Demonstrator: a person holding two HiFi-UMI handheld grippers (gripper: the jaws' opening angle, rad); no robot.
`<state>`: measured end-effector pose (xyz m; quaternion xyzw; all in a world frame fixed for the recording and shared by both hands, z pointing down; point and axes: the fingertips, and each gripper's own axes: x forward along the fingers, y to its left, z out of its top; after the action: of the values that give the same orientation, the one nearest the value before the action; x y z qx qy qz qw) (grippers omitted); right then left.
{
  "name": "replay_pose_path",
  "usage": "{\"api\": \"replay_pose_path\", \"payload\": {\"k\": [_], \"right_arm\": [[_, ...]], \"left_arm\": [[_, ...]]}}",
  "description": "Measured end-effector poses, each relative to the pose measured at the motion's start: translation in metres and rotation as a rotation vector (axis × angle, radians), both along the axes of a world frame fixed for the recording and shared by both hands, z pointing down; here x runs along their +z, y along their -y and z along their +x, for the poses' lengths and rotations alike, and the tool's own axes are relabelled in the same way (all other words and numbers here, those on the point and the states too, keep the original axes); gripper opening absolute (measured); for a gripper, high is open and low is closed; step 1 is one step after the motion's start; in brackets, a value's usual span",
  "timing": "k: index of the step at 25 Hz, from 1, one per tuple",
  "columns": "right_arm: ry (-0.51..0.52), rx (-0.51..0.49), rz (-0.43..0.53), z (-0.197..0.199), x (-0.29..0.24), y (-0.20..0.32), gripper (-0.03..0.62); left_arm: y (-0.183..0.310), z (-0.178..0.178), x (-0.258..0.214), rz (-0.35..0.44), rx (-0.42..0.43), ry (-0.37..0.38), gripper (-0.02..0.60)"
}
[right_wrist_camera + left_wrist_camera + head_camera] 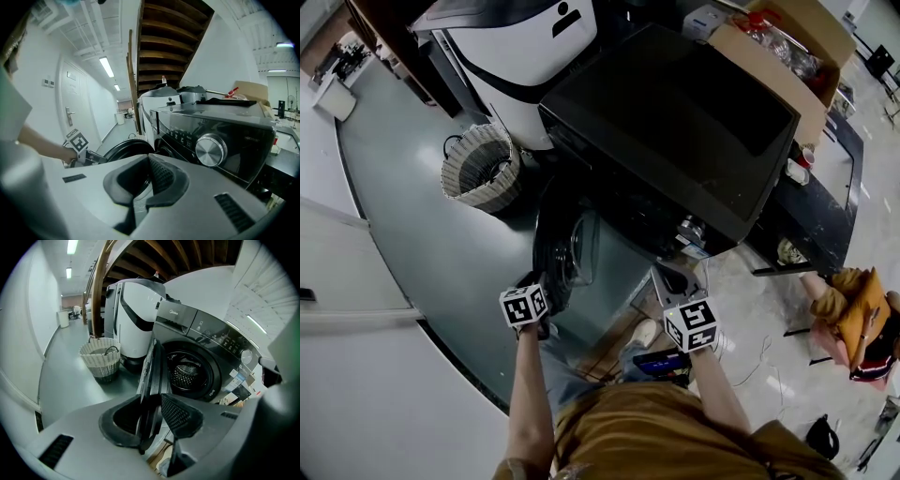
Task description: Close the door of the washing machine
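The dark front-loading washing machine [675, 122] stands with its round door [567, 246] swung wide open toward me. In the left gripper view the door [152, 376] is seen edge-on, and its rim runs down between the jaws of my left gripper [152, 420], which close on it from both sides. The steel drum [187, 373] shows beyond. My right gripper [143, 180] is held level before the control panel, open and empty. The door [129, 150] lies ahead of it, lower left. In the head view the left gripper [549, 289] is at the door rim and the right gripper [672, 278] is near the machine's front.
A woven basket [483, 169] stands on the floor left of the machine, beside a white appliance [525, 47]. A cardboard box [787, 56] sits behind the machine. A person in orange [858, 319] crouches at the right. A large dial [211, 150] sits on the panel.
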<state>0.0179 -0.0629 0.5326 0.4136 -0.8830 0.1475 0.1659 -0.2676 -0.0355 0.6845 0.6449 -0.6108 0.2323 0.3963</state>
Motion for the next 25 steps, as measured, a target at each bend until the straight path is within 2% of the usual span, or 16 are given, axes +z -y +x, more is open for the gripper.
{"api": "replay_pose_path", "payload": {"k": [13, 25], "right_arm": [[0.004, 0.047, -0.016, 0.025, 0.006, 0.0, 0.012], [0.0, 0.076, -0.038, 0.046, 0.018, -0.004, 0.012]], "left_arm": [[-0.002, 0.035, -0.002, -0.035, 0.063, 0.019, 0.14], [0.0, 0.057, 0.0, -0.05, 0.085, 0.01, 0.137]]}}
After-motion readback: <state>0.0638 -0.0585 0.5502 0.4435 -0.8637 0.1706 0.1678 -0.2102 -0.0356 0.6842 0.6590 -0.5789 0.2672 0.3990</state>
